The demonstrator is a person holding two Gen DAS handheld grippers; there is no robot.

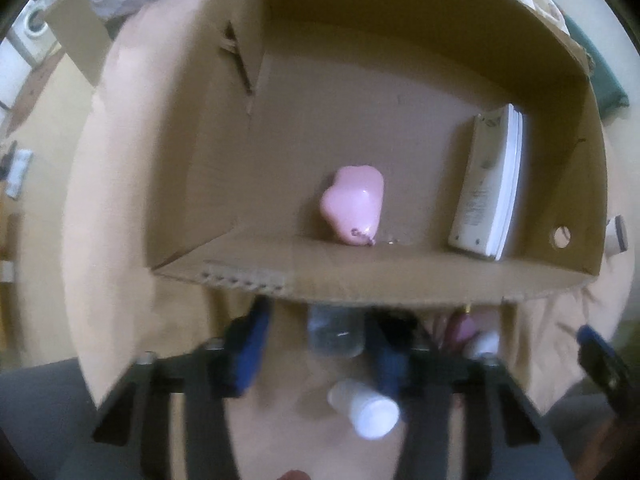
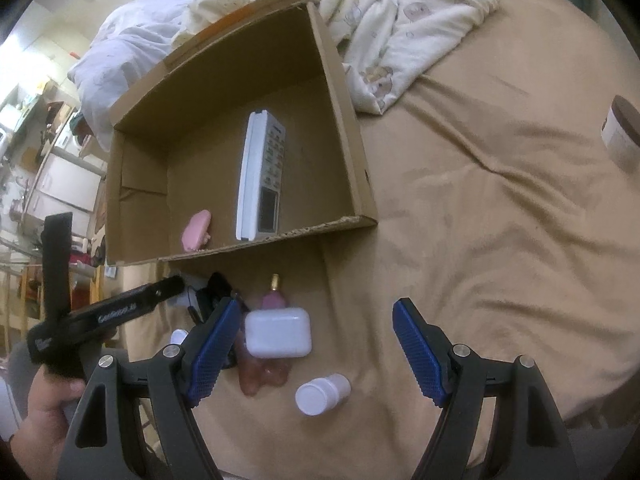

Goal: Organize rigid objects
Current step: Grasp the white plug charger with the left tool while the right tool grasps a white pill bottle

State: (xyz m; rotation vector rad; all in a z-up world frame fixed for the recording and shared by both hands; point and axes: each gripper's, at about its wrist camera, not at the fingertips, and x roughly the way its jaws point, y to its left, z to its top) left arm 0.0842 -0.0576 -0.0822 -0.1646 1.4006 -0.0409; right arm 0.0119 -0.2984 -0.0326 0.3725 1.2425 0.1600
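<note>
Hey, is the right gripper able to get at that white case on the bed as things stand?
Probably yes: the right gripper is open, the white case sits between its fingers, with nothing over it.

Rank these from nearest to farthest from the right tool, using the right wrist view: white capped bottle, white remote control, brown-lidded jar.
1. White capped bottle, lying on the tan bedsheet between the right tool fingers.
2. White remote control, inside the cardboard box, ahead and left.
3. Brown-lidded jar, far right on the bed.

Dim, blurry left view; fisheye warping.
</note>
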